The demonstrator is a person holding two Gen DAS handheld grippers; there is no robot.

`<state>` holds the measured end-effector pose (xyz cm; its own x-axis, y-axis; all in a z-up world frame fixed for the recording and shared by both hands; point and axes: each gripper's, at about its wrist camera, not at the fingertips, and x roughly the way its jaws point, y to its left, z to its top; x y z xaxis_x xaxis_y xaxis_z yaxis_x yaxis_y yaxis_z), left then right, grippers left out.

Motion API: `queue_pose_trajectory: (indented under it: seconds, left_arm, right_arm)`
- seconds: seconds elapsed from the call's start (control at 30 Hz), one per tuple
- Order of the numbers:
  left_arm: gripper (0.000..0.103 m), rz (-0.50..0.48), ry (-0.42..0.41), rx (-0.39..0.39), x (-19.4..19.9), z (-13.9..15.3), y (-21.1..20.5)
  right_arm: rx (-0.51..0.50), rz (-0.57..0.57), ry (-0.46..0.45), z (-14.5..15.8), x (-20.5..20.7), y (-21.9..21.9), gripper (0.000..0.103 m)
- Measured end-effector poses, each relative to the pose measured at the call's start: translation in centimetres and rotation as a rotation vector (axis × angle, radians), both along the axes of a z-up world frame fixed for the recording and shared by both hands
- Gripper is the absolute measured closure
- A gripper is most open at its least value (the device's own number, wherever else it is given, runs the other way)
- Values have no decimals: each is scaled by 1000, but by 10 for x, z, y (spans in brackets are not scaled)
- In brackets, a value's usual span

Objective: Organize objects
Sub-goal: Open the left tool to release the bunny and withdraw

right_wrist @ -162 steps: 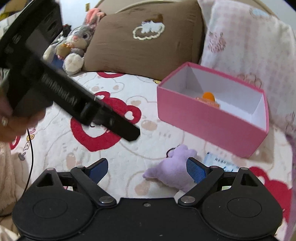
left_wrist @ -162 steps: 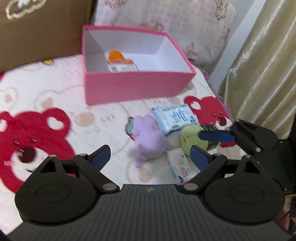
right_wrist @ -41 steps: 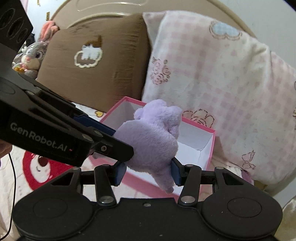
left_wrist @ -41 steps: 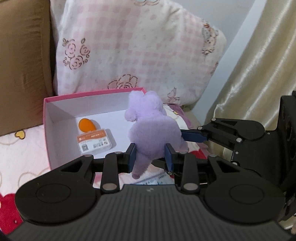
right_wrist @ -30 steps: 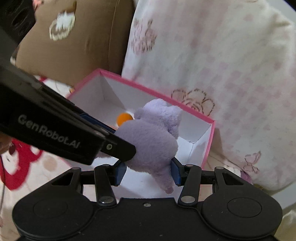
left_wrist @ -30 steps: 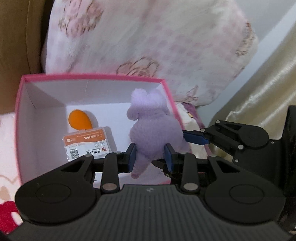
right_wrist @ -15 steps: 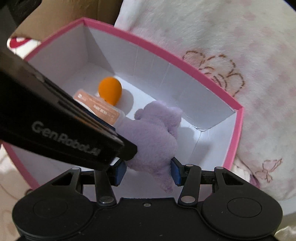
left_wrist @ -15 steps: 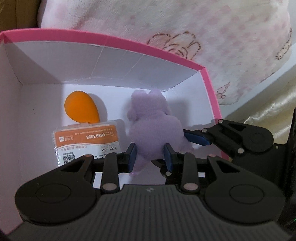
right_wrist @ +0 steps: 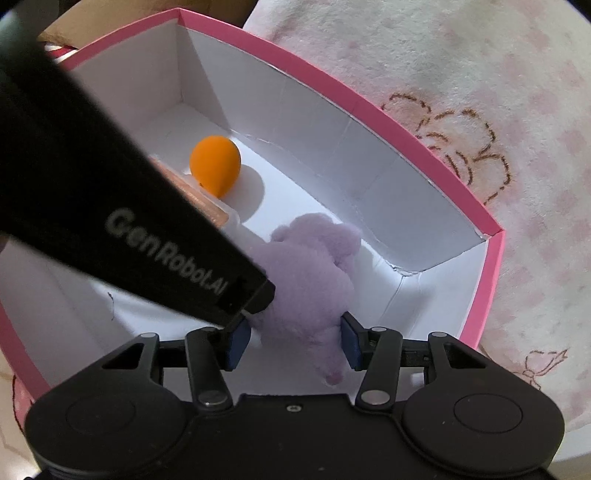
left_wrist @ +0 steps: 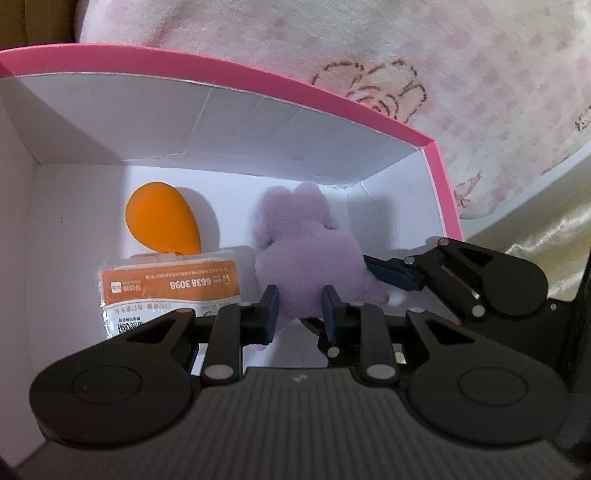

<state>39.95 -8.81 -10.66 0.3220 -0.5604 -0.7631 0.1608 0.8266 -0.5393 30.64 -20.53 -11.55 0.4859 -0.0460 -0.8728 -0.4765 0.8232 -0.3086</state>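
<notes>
Inside a pink box (left_wrist: 441, 184) with white walls, lower centre of both views: purple plush toy (left_wrist: 310, 254), clamped at once by left tool (left_wrist: 300, 308) and right tool (right_wrist: 291, 341), left jaws just closed tighter. Left of it, on the box floor: orange sponge (left_wrist: 162, 219), touching an orange-labelled packet (left_wrist: 170, 288). Behind, filling upper right: pink checked pillow (right_wrist: 461, 74); brown cushion (right_wrist: 51, 33) at upper left.

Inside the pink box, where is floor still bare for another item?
Bare: the white floor left of the orange sponge and packet, along the pink box wall. Crowded: the right corner, where both grippers pinch the purple plush.
</notes>
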Motion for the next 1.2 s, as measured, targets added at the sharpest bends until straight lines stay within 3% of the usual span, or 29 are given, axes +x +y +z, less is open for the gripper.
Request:
queue_pose_trajectory:
  seconds: [0.17, 0.3, 0.47, 0.63, 0.87, 1.2]
  left_arm:
    - [79, 9, -26, 41, -7, 8, 3]
    - [70, 1, -67, 74, -13, 19, 3]
    - [65, -4, -93, 104, -22, 32, 9]
    - [63, -26, -117, 129, -38, 46, 17]
    - [62, -51, -156, 173, -73, 74, 25]
    - [61, -95, -184, 230, -132, 118, 47]
  right_arm:
    - [9, 9, -50, 10, -15, 3, 40]
    - [-24, -57, -128, 23, -31, 2, 32]
    - [153, -138, -164, 44, -57, -19, 32]
    - [268, -160, -203, 59, -96, -22, 32]
    - [406, -189, -213, 88, -111, -28, 32]
    - [445, -173, -237, 120, -155, -19, 32]
